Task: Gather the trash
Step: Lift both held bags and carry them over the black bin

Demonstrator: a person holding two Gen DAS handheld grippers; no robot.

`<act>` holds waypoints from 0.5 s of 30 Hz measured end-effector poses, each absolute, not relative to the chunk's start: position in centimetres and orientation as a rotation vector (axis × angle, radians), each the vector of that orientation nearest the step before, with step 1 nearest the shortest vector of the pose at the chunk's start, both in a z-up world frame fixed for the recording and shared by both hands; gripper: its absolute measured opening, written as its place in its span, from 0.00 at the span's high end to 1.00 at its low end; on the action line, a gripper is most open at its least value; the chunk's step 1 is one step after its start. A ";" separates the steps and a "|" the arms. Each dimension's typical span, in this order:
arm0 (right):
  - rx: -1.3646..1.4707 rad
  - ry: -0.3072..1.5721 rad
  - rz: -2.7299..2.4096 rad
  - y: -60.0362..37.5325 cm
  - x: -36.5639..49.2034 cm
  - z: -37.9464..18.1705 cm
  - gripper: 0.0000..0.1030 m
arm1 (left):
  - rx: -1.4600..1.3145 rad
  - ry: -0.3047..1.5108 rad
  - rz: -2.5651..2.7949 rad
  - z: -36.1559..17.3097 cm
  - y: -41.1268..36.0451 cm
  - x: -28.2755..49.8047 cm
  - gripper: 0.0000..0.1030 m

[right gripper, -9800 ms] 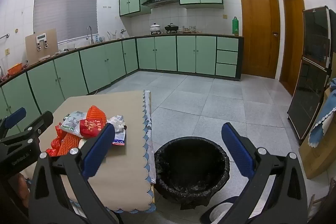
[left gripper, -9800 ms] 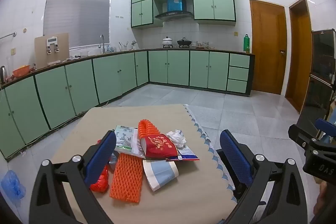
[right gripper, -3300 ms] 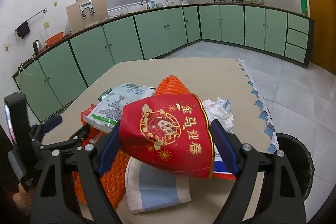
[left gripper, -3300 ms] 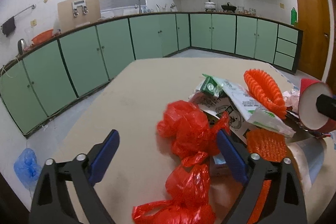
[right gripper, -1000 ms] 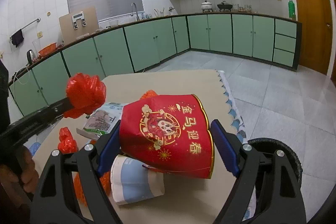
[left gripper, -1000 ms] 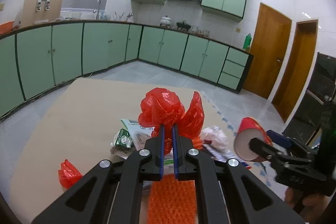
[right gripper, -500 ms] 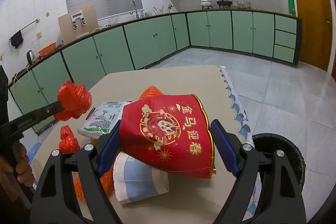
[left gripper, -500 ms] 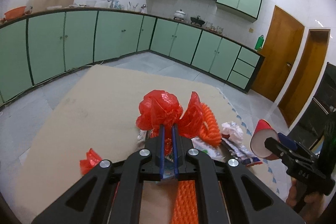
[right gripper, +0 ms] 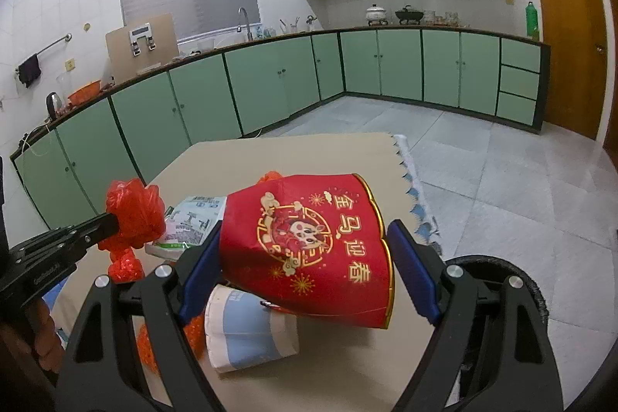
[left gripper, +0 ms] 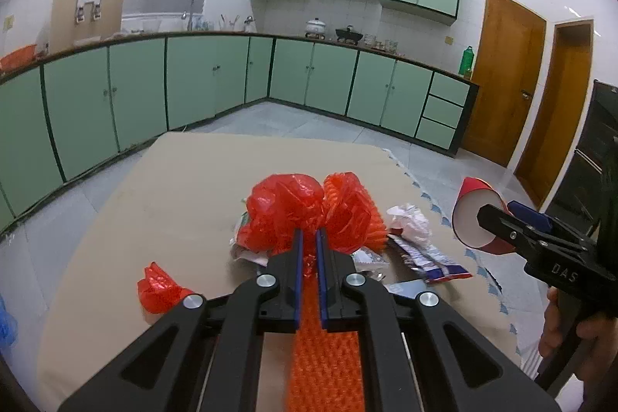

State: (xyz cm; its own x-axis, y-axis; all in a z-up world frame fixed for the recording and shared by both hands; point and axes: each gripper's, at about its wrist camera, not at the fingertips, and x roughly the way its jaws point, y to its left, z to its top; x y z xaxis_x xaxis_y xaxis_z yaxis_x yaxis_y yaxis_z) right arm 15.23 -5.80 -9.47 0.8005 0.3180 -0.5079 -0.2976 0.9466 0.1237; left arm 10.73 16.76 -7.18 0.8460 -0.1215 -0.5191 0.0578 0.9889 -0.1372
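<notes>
A crumpled red plastic bag (left gripper: 287, 209) hangs pinched in the left gripper (left gripper: 307, 238), its jaws nearly together on a twist of film, lifted above the table (left gripper: 185, 180). To its right, the right gripper (right gripper: 305, 257) clamps a red paper cup (right gripper: 309, 246) printed with gold characters, jaws spread wide around its sides. Both pieces appear mid-carry, the pickup done and the drop not yet made. The next move likely calls for swinging both loads right, over the black-lined bin (right gripper: 498, 269) on the floor just off the table's near right edge, then opening the jaws. Left behind: an orange foam net (left gripper: 328, 354), a blue-and-white cup (right gripper: 247, 334), a tissue wad (left gripper: 409, 222), wrappers and 1 small red scrap (left gripper: 158, 286).
</notes>
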 end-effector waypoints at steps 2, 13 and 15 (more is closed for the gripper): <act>0.041 0.545 0.323 -6.4 14.9 -9.2 0.22 | -0.116 0.541 -0.097 -6.7 16.2 10.3 0.94; 0.064 0.501 0.269 -9.8 13.2 -7.7 0.22 | -0.073 0.492 -0.206 -4.3 10.8 8.8 0.94; 0.067 0.496 0.240 -11.1 12.9 -7.5 0.22 | -0.062 0.509 -0.250 -4.6 9.1 9.3 0.94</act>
State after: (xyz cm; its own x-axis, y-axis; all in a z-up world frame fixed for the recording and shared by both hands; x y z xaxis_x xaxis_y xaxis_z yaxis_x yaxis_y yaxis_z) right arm 12.95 -11.08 -7.52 0.8519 0.2440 -0.4634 -0.2117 0.9698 0.1216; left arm 9.27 9.08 -4.60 0.8435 -0.2519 -0.4744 0.2213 0.9677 -0.1205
